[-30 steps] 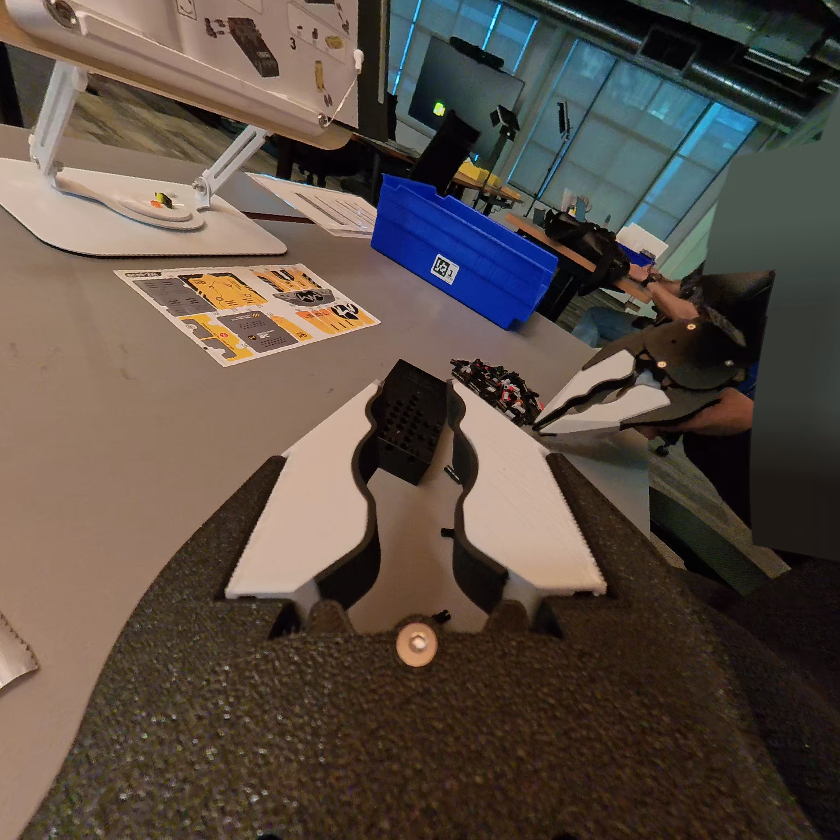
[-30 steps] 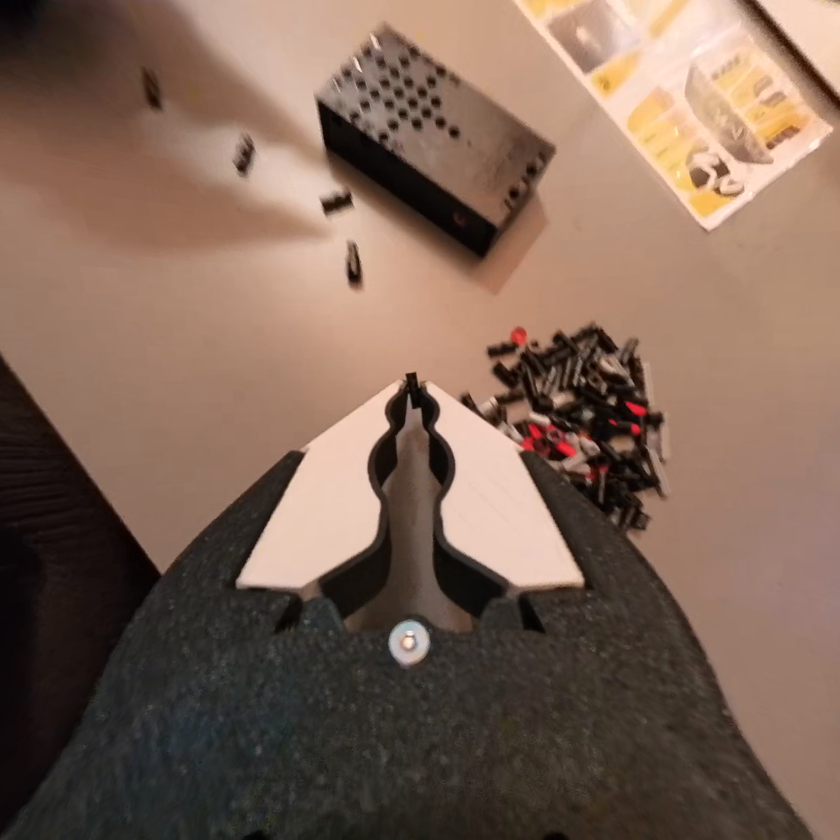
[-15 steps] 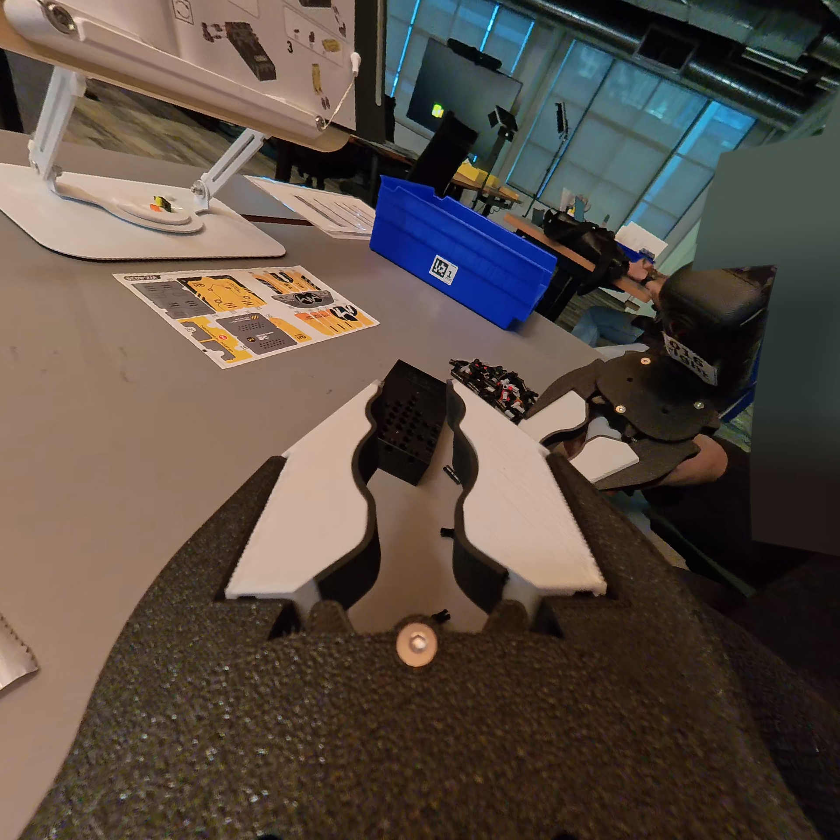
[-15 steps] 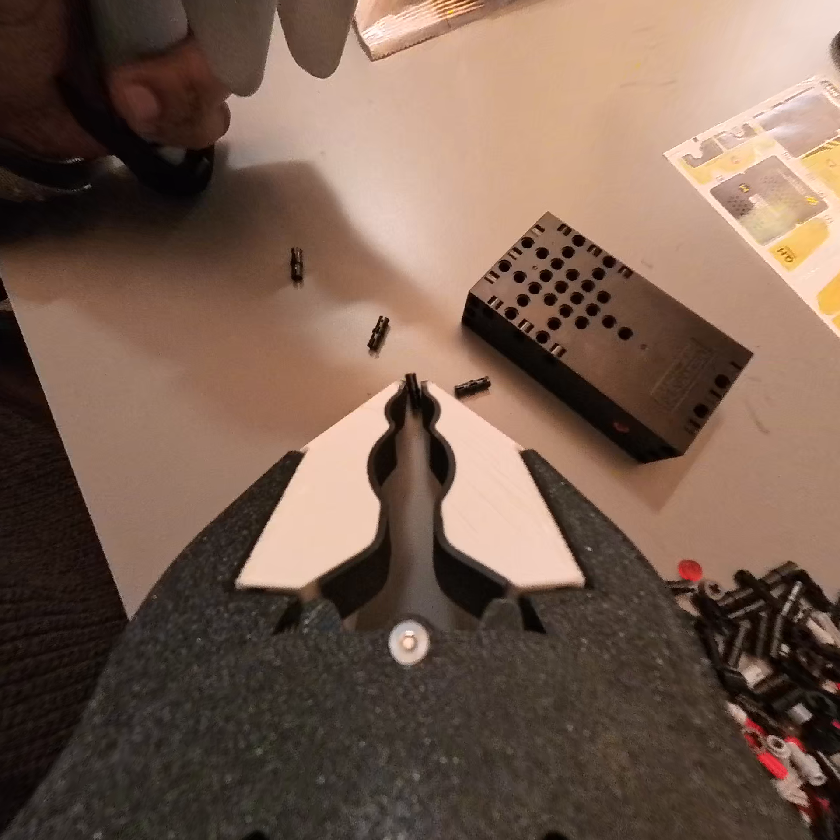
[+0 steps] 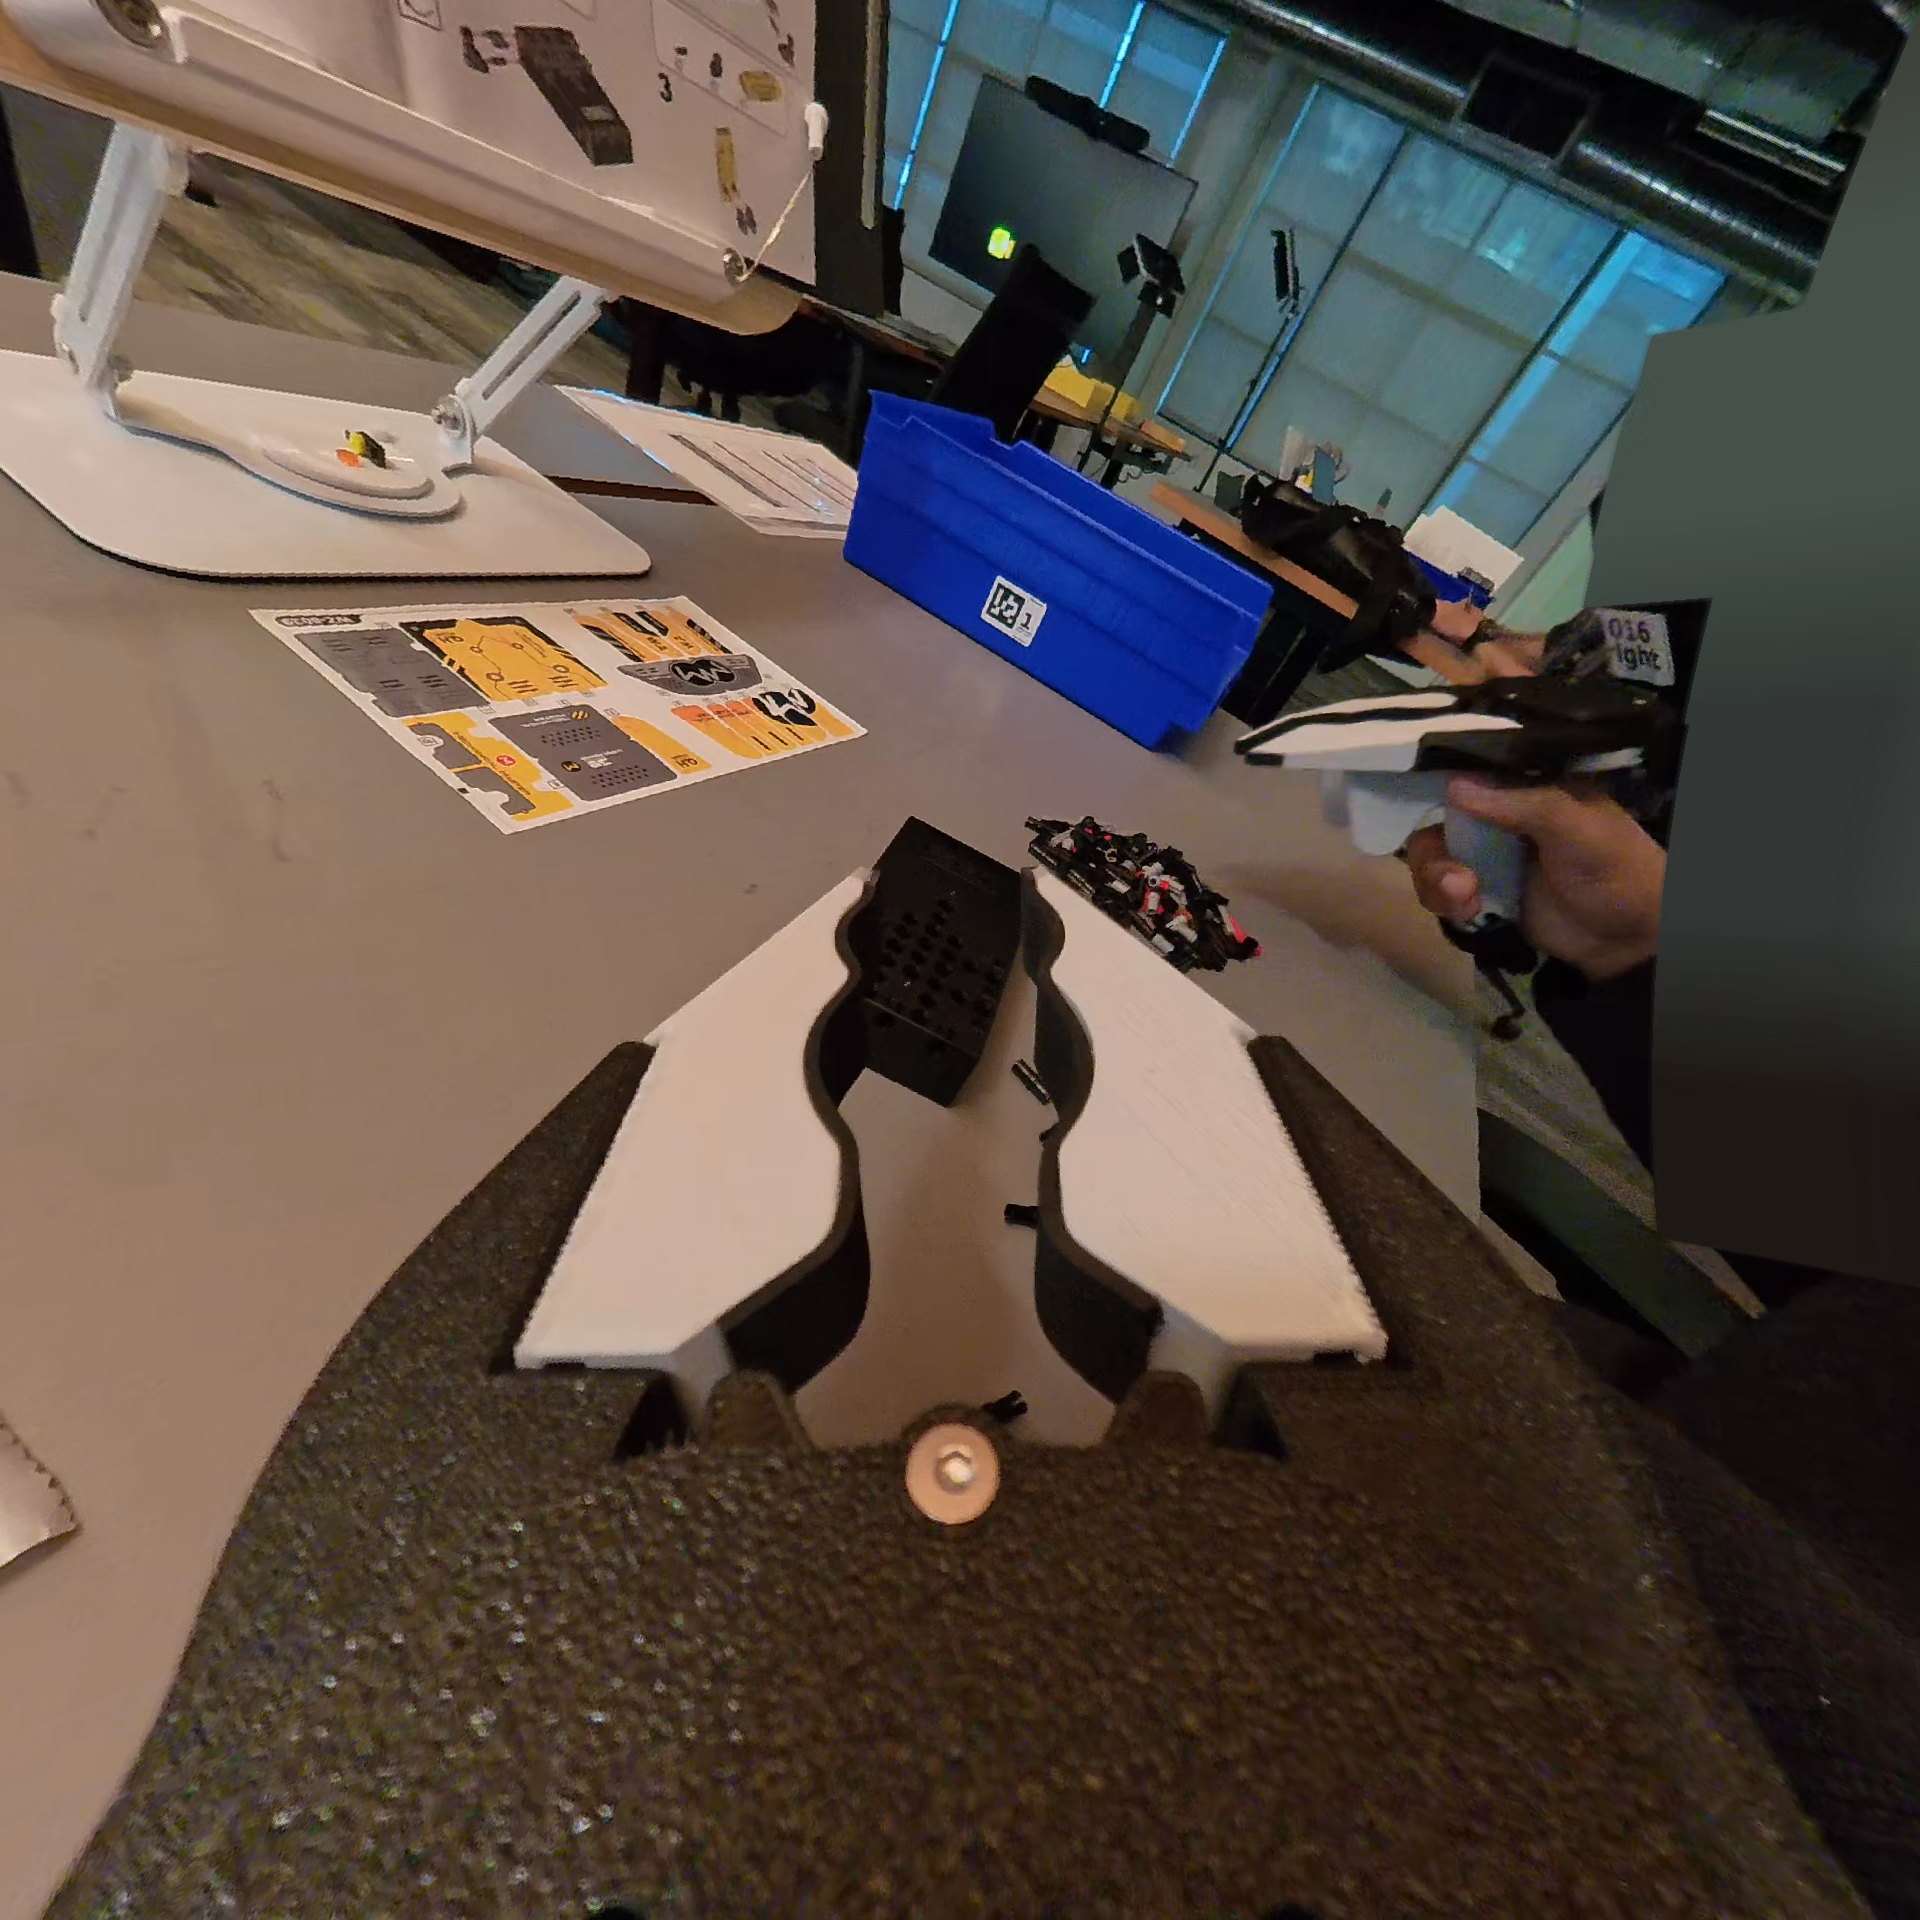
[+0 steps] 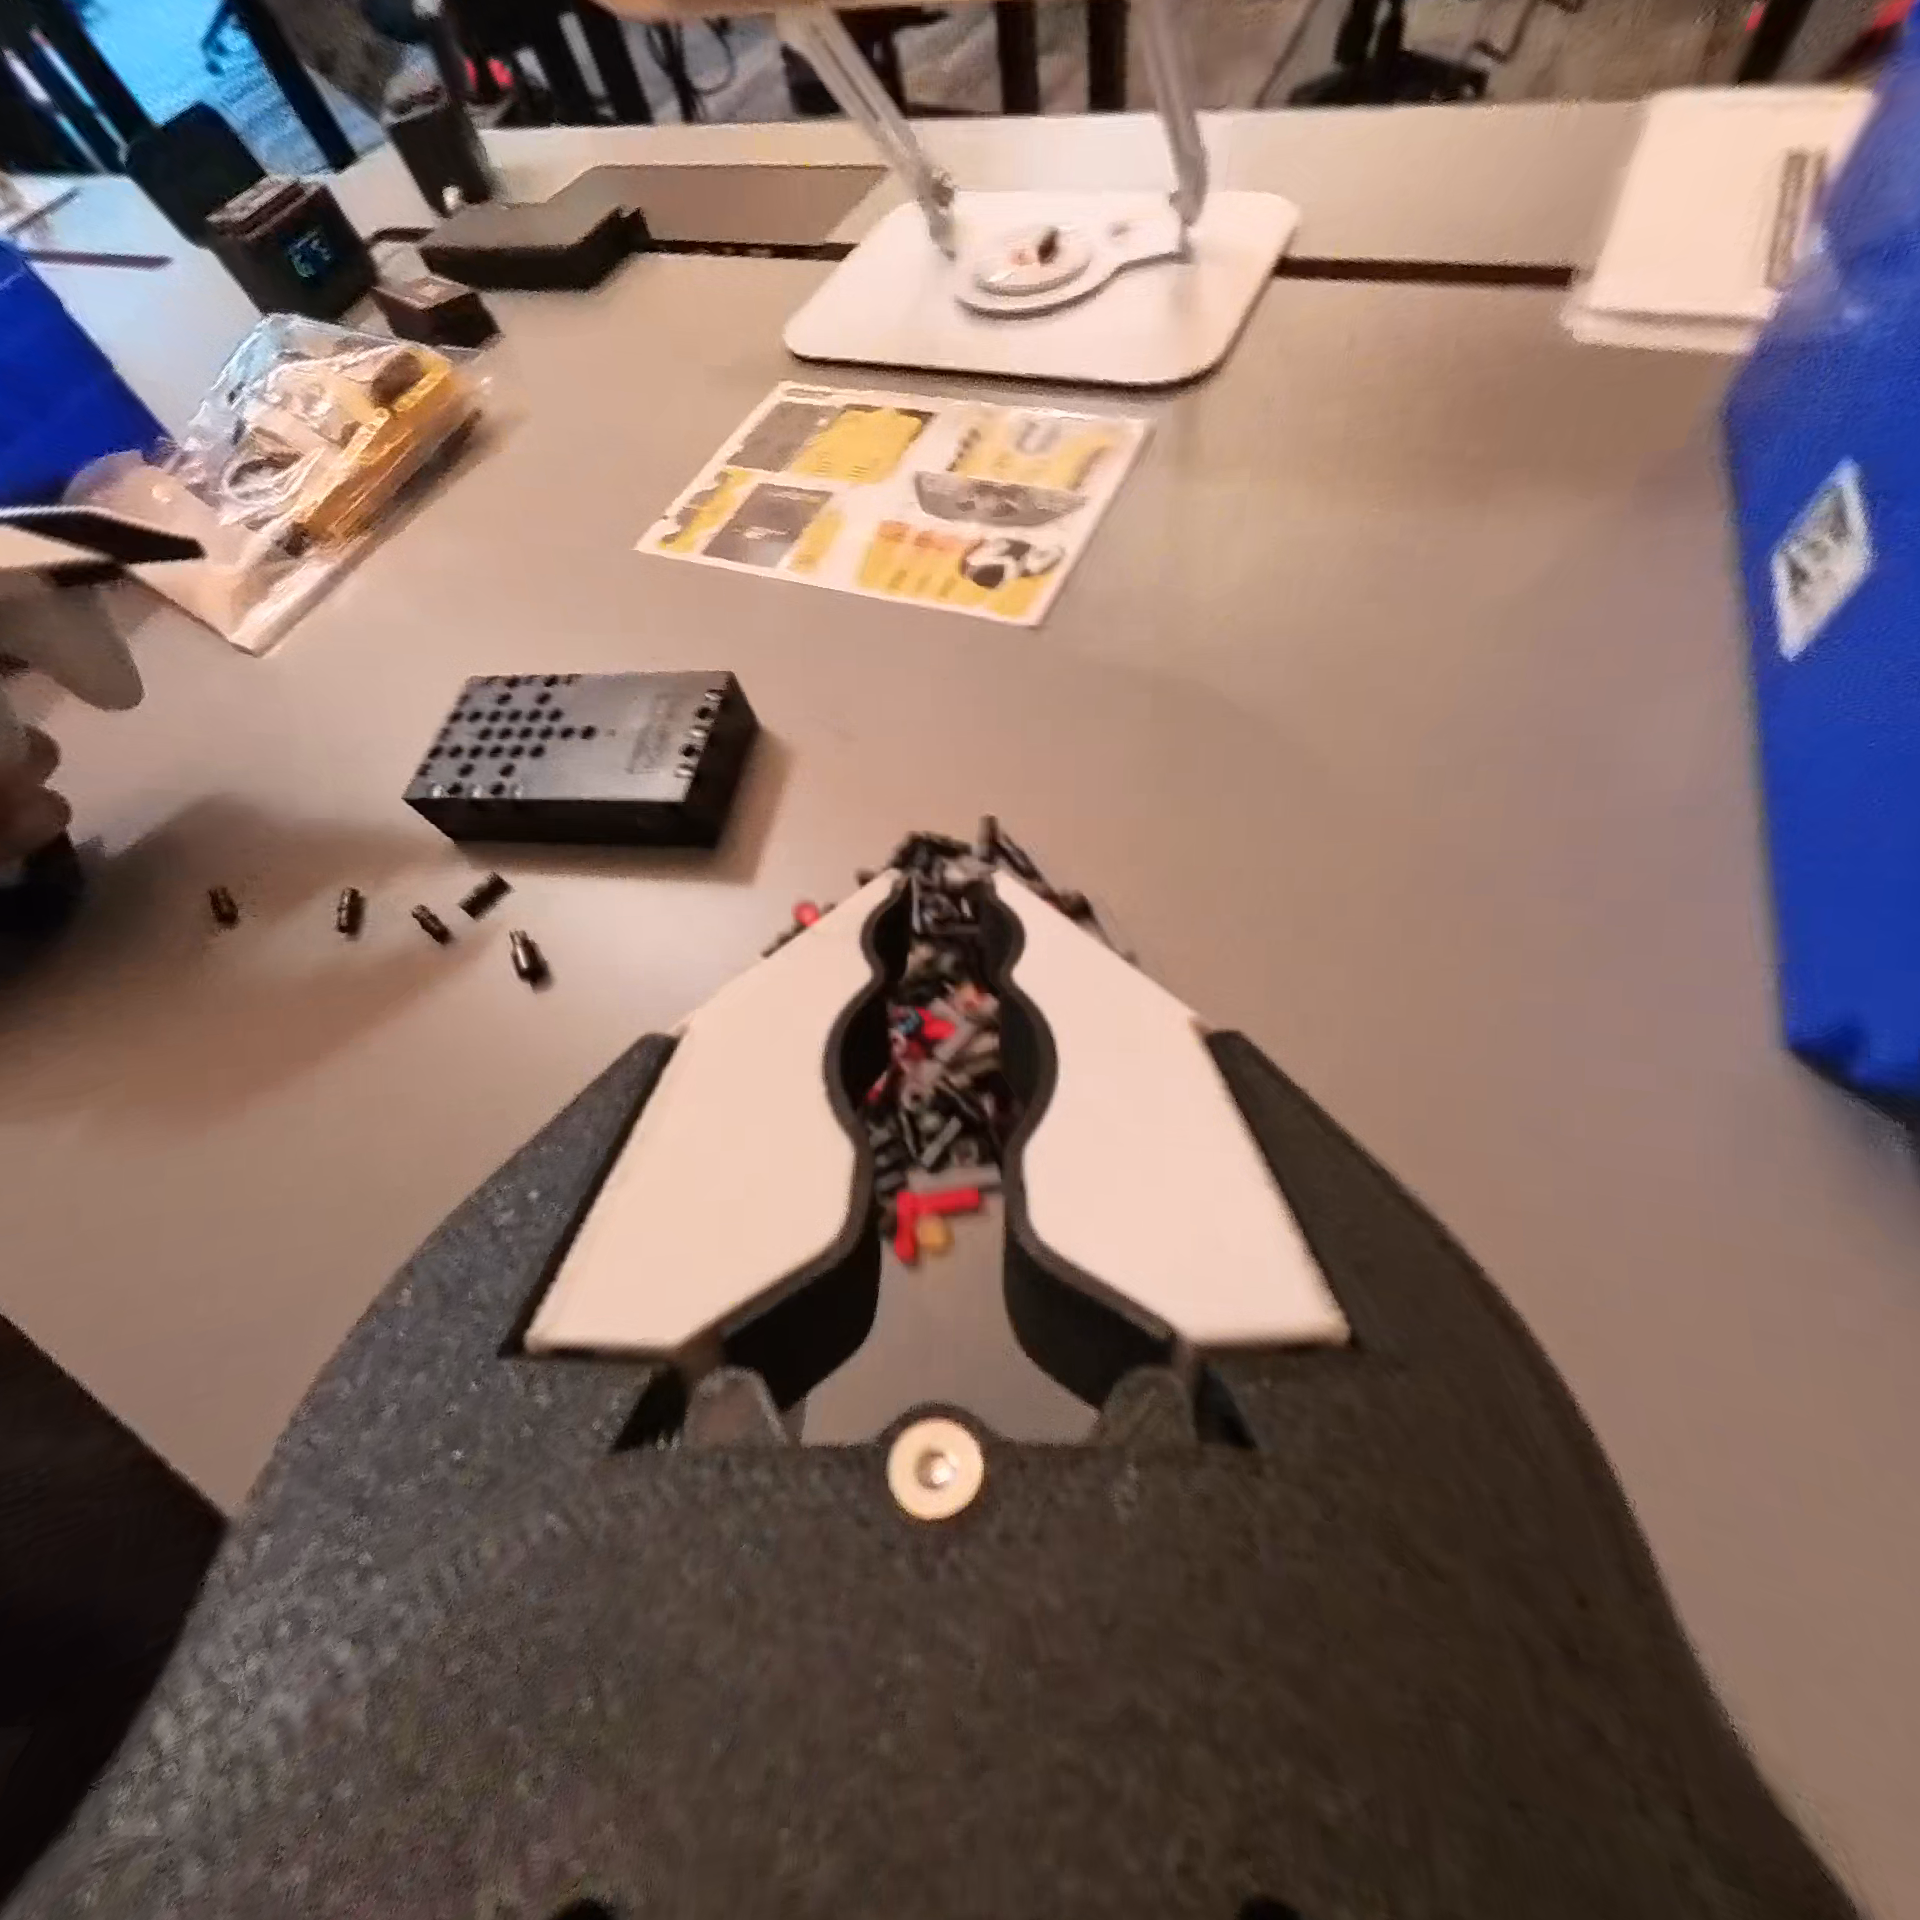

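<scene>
The left gripper (image 5: 940,878) hovers low over the grey table (image 6: 1351,779), fingers spread and empty, aimed at a black rectangular plastic block with rows of round holes (image 6: 587,753) lying flat, well apart. Five small black plastic pins (image 6: 431,923) lie just before the block. The right gripper (image 6: 948,878) hangs above a heap of small black, red and grey plastic pieces (image 6: 935,1070), its tips close together; blur hides whether they pinch anything.
</scene>
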`<action>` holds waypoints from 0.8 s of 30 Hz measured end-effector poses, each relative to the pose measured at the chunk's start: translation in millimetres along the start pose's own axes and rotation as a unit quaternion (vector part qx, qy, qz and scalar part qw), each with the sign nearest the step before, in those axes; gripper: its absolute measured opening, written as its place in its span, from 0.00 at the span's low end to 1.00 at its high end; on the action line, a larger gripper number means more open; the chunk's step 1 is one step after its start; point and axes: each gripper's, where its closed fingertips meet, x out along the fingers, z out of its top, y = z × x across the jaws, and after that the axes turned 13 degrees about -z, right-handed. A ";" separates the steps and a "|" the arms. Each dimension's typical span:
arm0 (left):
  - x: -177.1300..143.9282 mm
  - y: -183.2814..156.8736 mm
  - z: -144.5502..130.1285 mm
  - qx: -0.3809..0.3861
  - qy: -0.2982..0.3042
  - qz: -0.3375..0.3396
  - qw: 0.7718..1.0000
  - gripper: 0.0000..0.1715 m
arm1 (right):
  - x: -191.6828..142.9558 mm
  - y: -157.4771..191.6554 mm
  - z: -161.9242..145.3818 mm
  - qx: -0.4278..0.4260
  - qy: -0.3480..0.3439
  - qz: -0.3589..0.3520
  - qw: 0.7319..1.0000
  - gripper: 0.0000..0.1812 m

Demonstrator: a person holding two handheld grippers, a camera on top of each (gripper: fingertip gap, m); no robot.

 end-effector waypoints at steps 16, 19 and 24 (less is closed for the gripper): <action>-3.9 8.5 3.6 -0.017 -0.014 0.011 1.000 0.15 | -14.4 14.8 -82.8 -0.147 0.107 0.007 0.983 0.07; -4.1 8.6 3.8 -0.016 -0.014 0.012 1.000 0.15 | -12.0 14.0 -87.6 -0.167 0.124 0.002 0.978 0.06; -4.8 8.9 4.4 -0.016 -0.016 0.012 1.000 0.15 | -12.7 16.0 -83.5 -0.183 0.120 -0.006 0.976 0.04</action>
